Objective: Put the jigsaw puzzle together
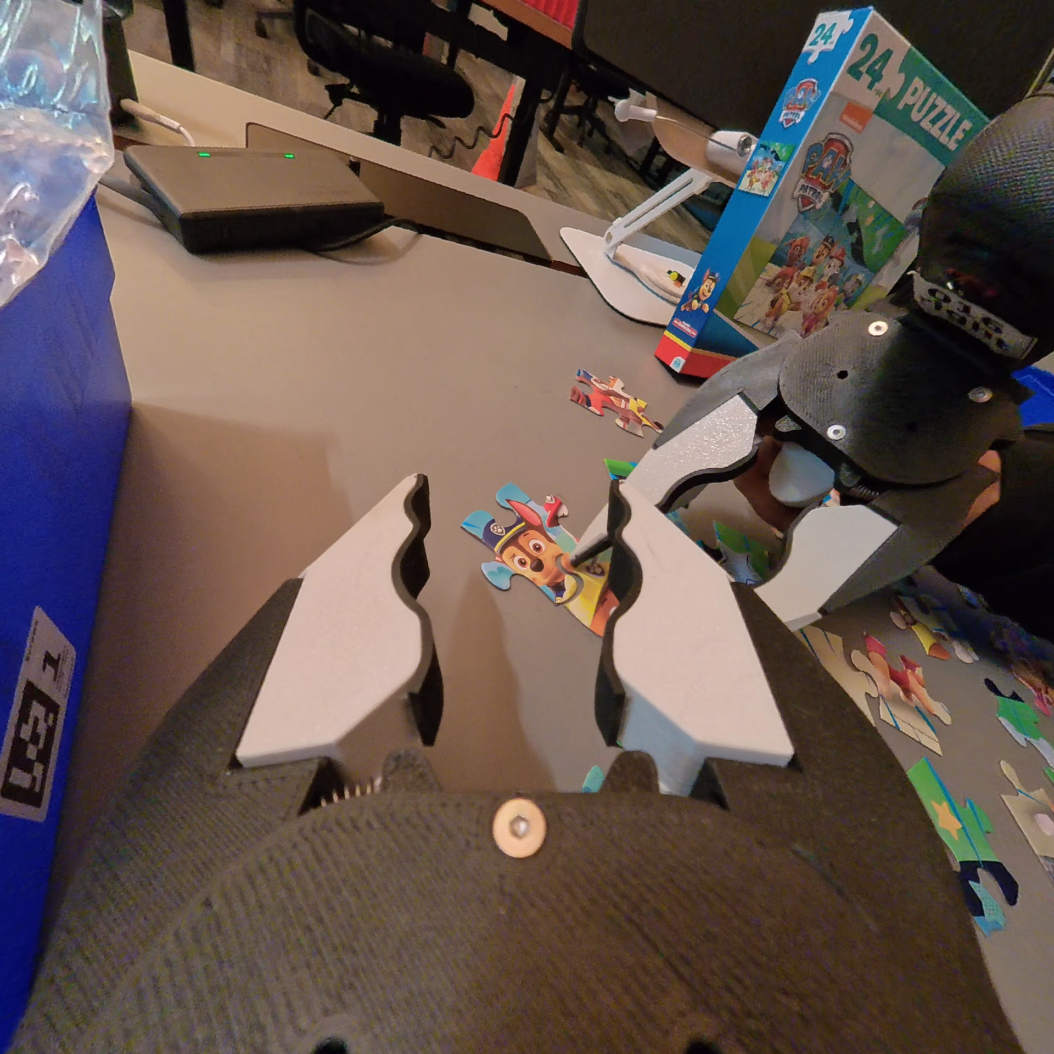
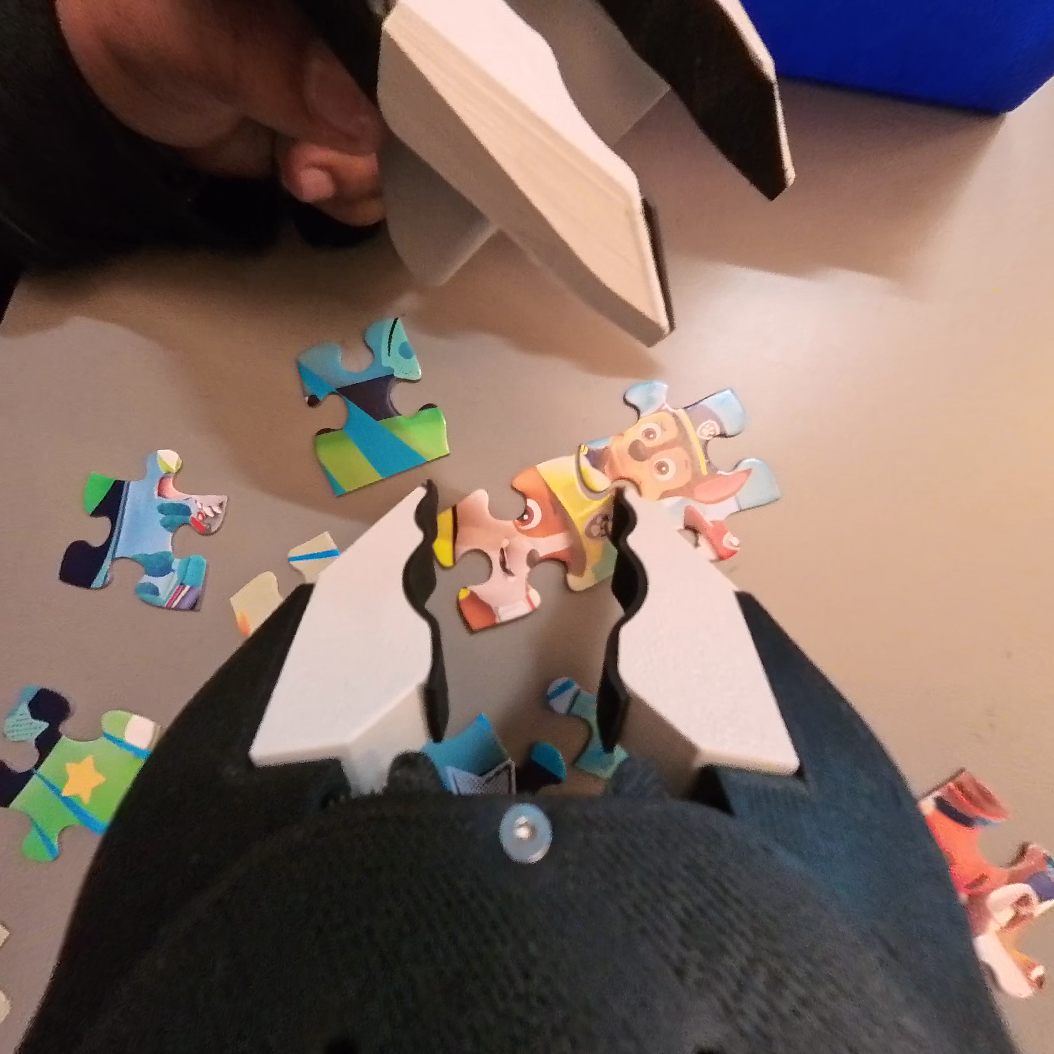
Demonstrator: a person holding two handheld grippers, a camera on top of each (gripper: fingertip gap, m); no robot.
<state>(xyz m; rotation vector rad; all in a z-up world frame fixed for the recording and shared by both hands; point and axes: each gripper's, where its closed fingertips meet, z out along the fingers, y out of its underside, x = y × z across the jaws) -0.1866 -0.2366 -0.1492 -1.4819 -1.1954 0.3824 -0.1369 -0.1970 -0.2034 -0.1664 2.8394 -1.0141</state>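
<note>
Left gripper (image 1: pixel 516 516): jaws stand apart over the grey tabletop (image 1: pixel 342 371) with nothing between the pads. Nearest item is a puzzle piece showing a pup in a blue cap (image 1: pixel 527 550), lying flat just ahead of and partly behind the right-hand finger (image 1: pixel 656 599). In the right wrist view the same piece (image 2: pixel 678 456) lies face up, joined to an adjoining piece.

Right gripper (image 2: pixel 522 516): jaws apart, low over the tabletop (image 2: pixel 884 513). A puzzle piece showing a pup in a yellow helmet (image 2: pixel 525 542) lies flat between the two fingertips; whether either pad presses on it cannot be determined. This piece abuts the blue-cap piece at its far right corner.

Surrounding items: a blue-and-green striped piece (image 2: pixel 373 416) lies apart ahead and to the left; a blue piece with a green corner (image 2: pixel 142 530) farther left; a green piece with a yellow star (image 2: pixel 74 775) at the lower left; a red-and-orange piece (image 2: pixel 981 855) at the right edge.

Containers: an upright puzzle box (image 1: pixel 815 188) stands at the far right of the tabletop, closed as far as visible; contents cannot be seen. A blue bin (image 1: pixel 51 456) stands at the left with crinkled clear plastic (image 1: pixel 40 114) above its rim; its interior is hidden. A black device with green lights (image 1: pixel 245 194) sits behind.
</note>
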